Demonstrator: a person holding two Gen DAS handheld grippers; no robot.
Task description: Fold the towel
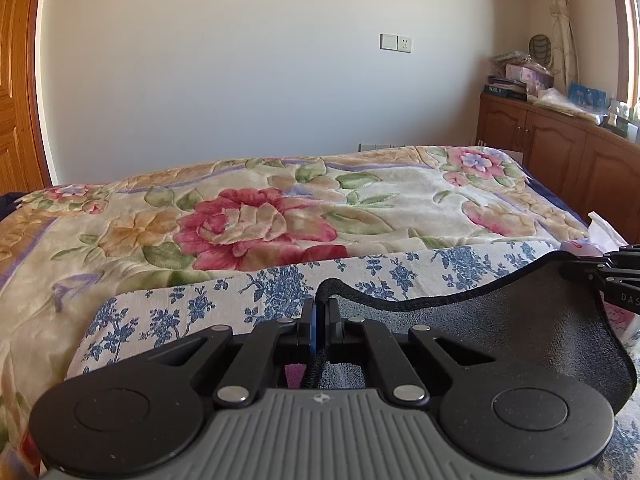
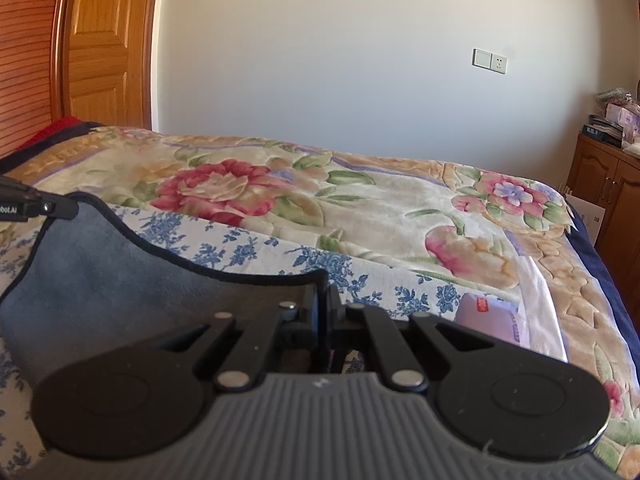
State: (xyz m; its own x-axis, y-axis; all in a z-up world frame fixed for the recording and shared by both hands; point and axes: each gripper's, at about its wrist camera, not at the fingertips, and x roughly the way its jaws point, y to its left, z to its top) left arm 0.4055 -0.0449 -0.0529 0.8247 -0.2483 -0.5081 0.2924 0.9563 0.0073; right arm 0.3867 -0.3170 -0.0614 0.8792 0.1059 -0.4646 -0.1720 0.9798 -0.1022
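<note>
**A:** What have your claws got?

**B:** Both are clamped on the towel (image 1: 520, 340), a dark grey one with a black hem. My left claw (image 1: 319, 312) pinches one top corner, jaws closed tight with the hem bunched between them. My right claw (image 2: 323, 300) pinches the other top corner the same way.

**A:** So where does the towel sit?

**B:** It hangs stretched between the two claws, its top edge sagging in a curve from one to the other. From the left camera I see my right claw (image 1: 618, 276) at the far right edge with the towel's corner in it; from the right camera my left claw (image 2: 60, 206) shows at the far left.

**A:** And under it?

**B:** A blue-flowered sheet (image 1: 180, 312) on the bed, just beyond the towel's edge. Past that lies a quilt (image 1: 260, 220) with big red and pink blooms.

**A:** Anything else close by?

**B:** A pale purple packet (image 2: 488, 316) on the sheet, to the right of my right claw. A wooden cabinet (image 1: 560, 140) stands beside the bed.
</note>
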